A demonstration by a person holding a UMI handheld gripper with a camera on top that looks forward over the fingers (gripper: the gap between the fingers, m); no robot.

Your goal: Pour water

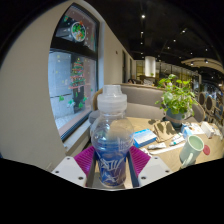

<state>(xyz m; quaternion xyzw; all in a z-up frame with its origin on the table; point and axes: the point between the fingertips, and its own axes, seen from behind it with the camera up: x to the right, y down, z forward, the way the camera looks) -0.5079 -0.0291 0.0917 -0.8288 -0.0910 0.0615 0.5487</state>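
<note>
Hand-held gripper [111, 160] is clamped on the clear plastic water bottle with white cap [111, 135], held upright between the pink pads above the wooden counter [165, 150]. Carry step, I'd judge; cap looks on. Next: move right over the pale green mug [191, 148], then tilt.

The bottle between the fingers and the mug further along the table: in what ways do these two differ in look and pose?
The bottle is clear plastic with a pale cap; the mug is opaque pale green. The bottle is tall and narrow, the mug short and wide with a side handle. The bottle stands between the gripper fingers, whose pink pads flank it; the mug stands apart on the table, beyond them, near the potted plant. Both are upright.
</note>
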